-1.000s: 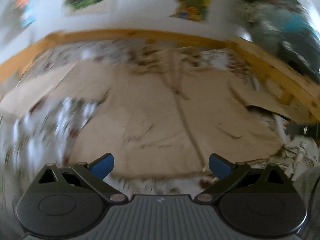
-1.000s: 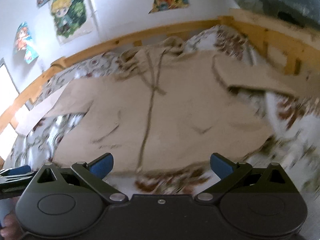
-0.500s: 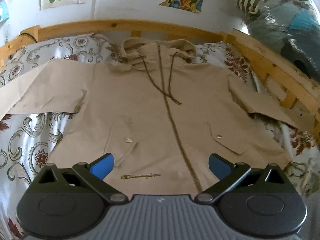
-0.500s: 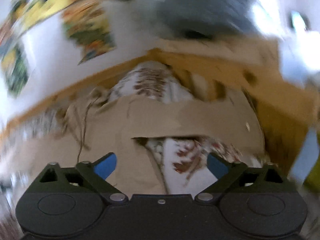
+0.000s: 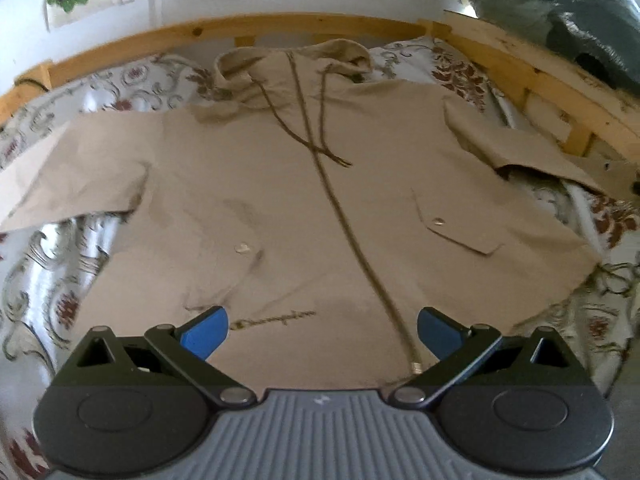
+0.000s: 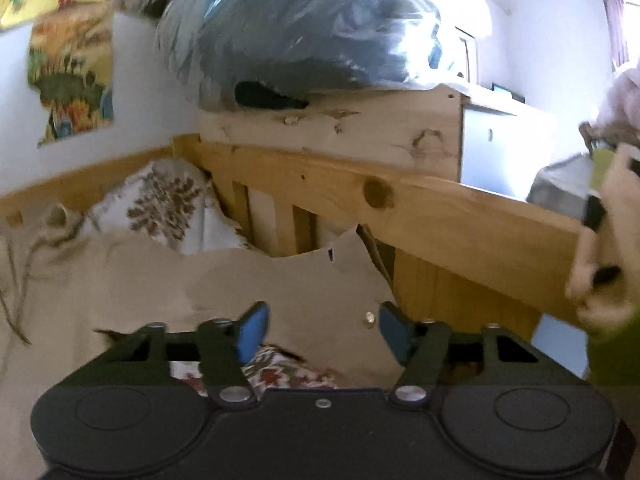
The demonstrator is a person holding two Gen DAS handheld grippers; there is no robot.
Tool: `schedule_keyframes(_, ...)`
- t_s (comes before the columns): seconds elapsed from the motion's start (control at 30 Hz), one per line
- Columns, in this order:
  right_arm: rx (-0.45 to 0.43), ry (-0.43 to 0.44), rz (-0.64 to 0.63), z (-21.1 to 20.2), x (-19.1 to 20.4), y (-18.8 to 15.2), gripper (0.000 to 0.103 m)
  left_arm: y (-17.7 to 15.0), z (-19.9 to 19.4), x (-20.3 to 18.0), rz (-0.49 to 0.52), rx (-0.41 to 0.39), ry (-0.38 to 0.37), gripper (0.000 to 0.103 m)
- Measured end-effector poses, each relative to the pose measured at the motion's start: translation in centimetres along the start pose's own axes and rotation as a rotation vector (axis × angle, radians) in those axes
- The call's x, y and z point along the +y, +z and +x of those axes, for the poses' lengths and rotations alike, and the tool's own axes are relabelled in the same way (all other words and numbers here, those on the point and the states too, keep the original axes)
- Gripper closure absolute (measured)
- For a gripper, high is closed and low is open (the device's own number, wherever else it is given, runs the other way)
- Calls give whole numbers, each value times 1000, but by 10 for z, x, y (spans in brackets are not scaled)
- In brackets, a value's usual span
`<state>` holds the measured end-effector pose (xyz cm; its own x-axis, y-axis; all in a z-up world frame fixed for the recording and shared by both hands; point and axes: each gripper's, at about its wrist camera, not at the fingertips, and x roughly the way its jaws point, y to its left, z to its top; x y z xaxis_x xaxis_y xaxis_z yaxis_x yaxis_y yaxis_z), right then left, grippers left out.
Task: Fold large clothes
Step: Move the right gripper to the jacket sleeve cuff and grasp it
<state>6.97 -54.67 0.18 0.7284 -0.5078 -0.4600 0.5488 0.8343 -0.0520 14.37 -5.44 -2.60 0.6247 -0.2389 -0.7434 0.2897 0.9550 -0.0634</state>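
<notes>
My left tongs (image 5: 322, 330) hang wide and empty over the jacket's hem, pads clear of the cloth. My right tongs (image 6: 320, 330) have just been closing; the sleeve (image 6: 304, 284) cuff lies between the pads, but I see gaps on both sides, so nothing is gripped. The jacket (image 5: 320, 200) lies face up and spread flat on the bedspread (image 5: 60, 264), hood toward the headboard (image 5: 280, 28), zip shut, sleeves out to both sides. The right sleeve's end reaches the side rail (image 6: 440, 208). A bagged bundle (image 6: 320, 32) sits above that rail.
</notes>
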Motion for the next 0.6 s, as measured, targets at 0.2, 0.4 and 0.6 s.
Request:
schedule_keyframes(0.2,-55,-69,-219,25,17,2,47,-1,-2,-3,17,-11,7,1)
schedule_keyframes(0.4,-24,-136,-278,47,20,8,64,0,0,0,14,-14,22,1)
schedule_keyframes(0.6,15,-176,-248,66,18,15,103,3,-4,4,-9,-35,26,1)
